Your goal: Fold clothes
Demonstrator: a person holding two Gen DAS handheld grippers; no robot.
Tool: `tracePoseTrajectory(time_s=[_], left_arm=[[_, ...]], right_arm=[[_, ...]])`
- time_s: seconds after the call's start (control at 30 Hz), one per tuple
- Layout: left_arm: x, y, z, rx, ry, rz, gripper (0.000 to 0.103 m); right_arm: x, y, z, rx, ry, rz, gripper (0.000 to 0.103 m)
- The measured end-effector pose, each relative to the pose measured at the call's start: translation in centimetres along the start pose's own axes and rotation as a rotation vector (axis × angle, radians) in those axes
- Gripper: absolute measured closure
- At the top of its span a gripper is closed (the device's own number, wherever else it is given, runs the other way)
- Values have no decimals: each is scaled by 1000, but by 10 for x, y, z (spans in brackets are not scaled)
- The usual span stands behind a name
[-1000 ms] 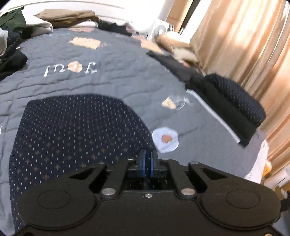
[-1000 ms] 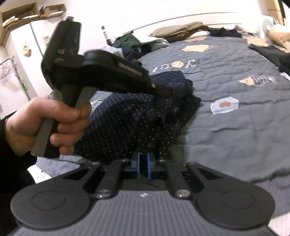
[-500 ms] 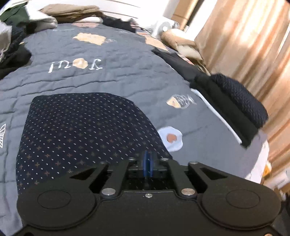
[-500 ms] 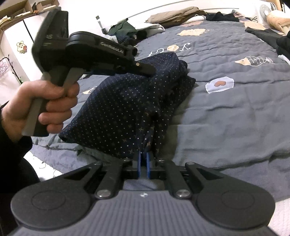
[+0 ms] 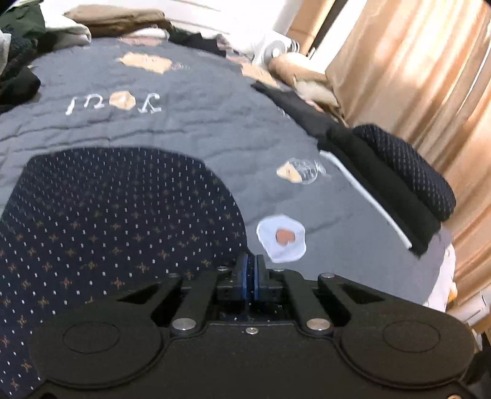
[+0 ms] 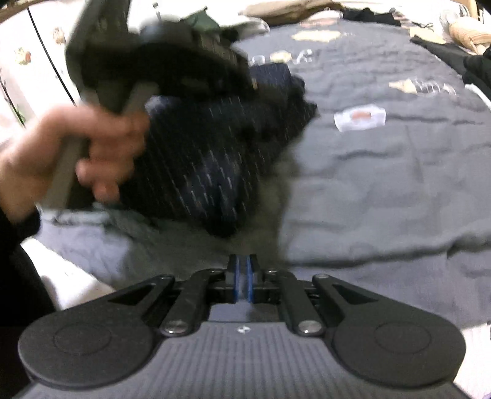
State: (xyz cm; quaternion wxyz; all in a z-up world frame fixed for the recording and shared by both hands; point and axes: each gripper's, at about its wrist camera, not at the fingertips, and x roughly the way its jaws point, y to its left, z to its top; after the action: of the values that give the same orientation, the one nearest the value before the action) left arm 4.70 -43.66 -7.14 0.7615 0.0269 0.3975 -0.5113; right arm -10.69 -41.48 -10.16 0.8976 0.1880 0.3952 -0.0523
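A navy dotted garment [image 5: 116, 214] lies spread on the grey quilt [image 5: 184, 122] in the left wrist view. My left gripper [image 5: 251, 270] is shut on the garment's near edge. In the right wrist view the same garment [image 6: 214, 153] hangs bunched under the left gripper's body [image 6: 172, 67], held in a hand at the left. My right gripper [image 6: 242, 273] is shut with no cloth between its pads, just in front of the garment's low end. This view is blurred.
A stack of folded dark clothes [image 5: 392, 181] sits at the bed's right edge by tan curtains [image 5: 429, 76]. Piled clothes [image 5: 116, 21] lie along the headboard. A fried-egg patch [image 5: 280, 238] marks the quilt near the left gripper.
The garment has slipped out of my right gripper, which held its low end half a second ago. The left gripper has swung with the garment and both views are blurred by motion.
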Motion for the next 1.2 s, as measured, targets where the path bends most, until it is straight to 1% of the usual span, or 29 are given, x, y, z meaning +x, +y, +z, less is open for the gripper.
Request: tracePoseTrajectory(time_s=[0.03, 0.13, 0.2, 0.23, 0.27, 0.3, 0.33, 0.37, 0.43, 0.53, 0.57, 0.6, 0.63, 0.73, 0.77, 0.83, 0.9, 0.97, 1.1, 1.2], left_arm=[[0, -2, 2, 2, 3, -11, 99], [-11, -7, 6, 16, -3, -10, 96], [-25, -10, 9, 32, -14, -19, 90], [-35, -9, 11, 33, -34, -24, 87], [-45, -7, 12, 32, -61, -30, 76], [-56, -4, 13, 29, -86, -28, 61], [-65, -1, 14, 26, -109, -18, 53], [-74, 2, 15, 25, -131, -6, 43], [-91, 11, 16, 5, -179, 2, 42], [-105, 30, 18, -98, -231, 8, 40], [-109, 36, 17, -133, -258, 20, 37], [-113, 42, 15, -164, -285, 40, 32], [-116, 47, 14, -188, -297, 52, 30], [-123, 60, 11, -233, -284, 35, 29], [-125, 62, 10, -237, -281, 33, 26], [-130, 65, 8, -237, -276, 35, 22], [-133, 68, 4, -233, -271, 42, 21], [-136, 71, 0, -229, -265, 49, 20], [-146, 83, -10, -234, -251, 70, 18], [-154, 92, -14, -248, -250, 88, 19]], right_arm=[[0, -1, -1, 4, 5, 8, 98], [-11, -8, 3, 35, -10, 35, 97], [-20, -15, 8, 71, -29, 61, 96], [-26, -19, 11, 92, -52, 79, 95], [-34, -22, 13, 111, -90, 98, 95], [-41, -25, 16, 130, -128, 117, 94], [-48, -27, 19, 155, -172, 137, 94], [-54, -29, 23, 182, -219, 162, 94], [-60, -28, 29, 204, -290, 198, 93], [-58, -20, 36, 199, -348, 229, 93], [-56, -16, 38, 197, -362, 238, 93], [-51, -12, 40, 190, -352, 241, 93], [-46, -8, 42, 182, -341, 243, 93], [-30, 4, 44, 140, -293, 237, 91], [-24, 7, 45, 128, -275, 232, 90], [-14, 7, 46, 119, -230, 187, 85], [-1, 1, 44, 140, -164, 118, 85], [8, -8, 42, 172, -124, 86, 85], [5, -10, 42, 156, -109, 65, 85], [-4, -13, 42, 202, -90, 0, 83]])
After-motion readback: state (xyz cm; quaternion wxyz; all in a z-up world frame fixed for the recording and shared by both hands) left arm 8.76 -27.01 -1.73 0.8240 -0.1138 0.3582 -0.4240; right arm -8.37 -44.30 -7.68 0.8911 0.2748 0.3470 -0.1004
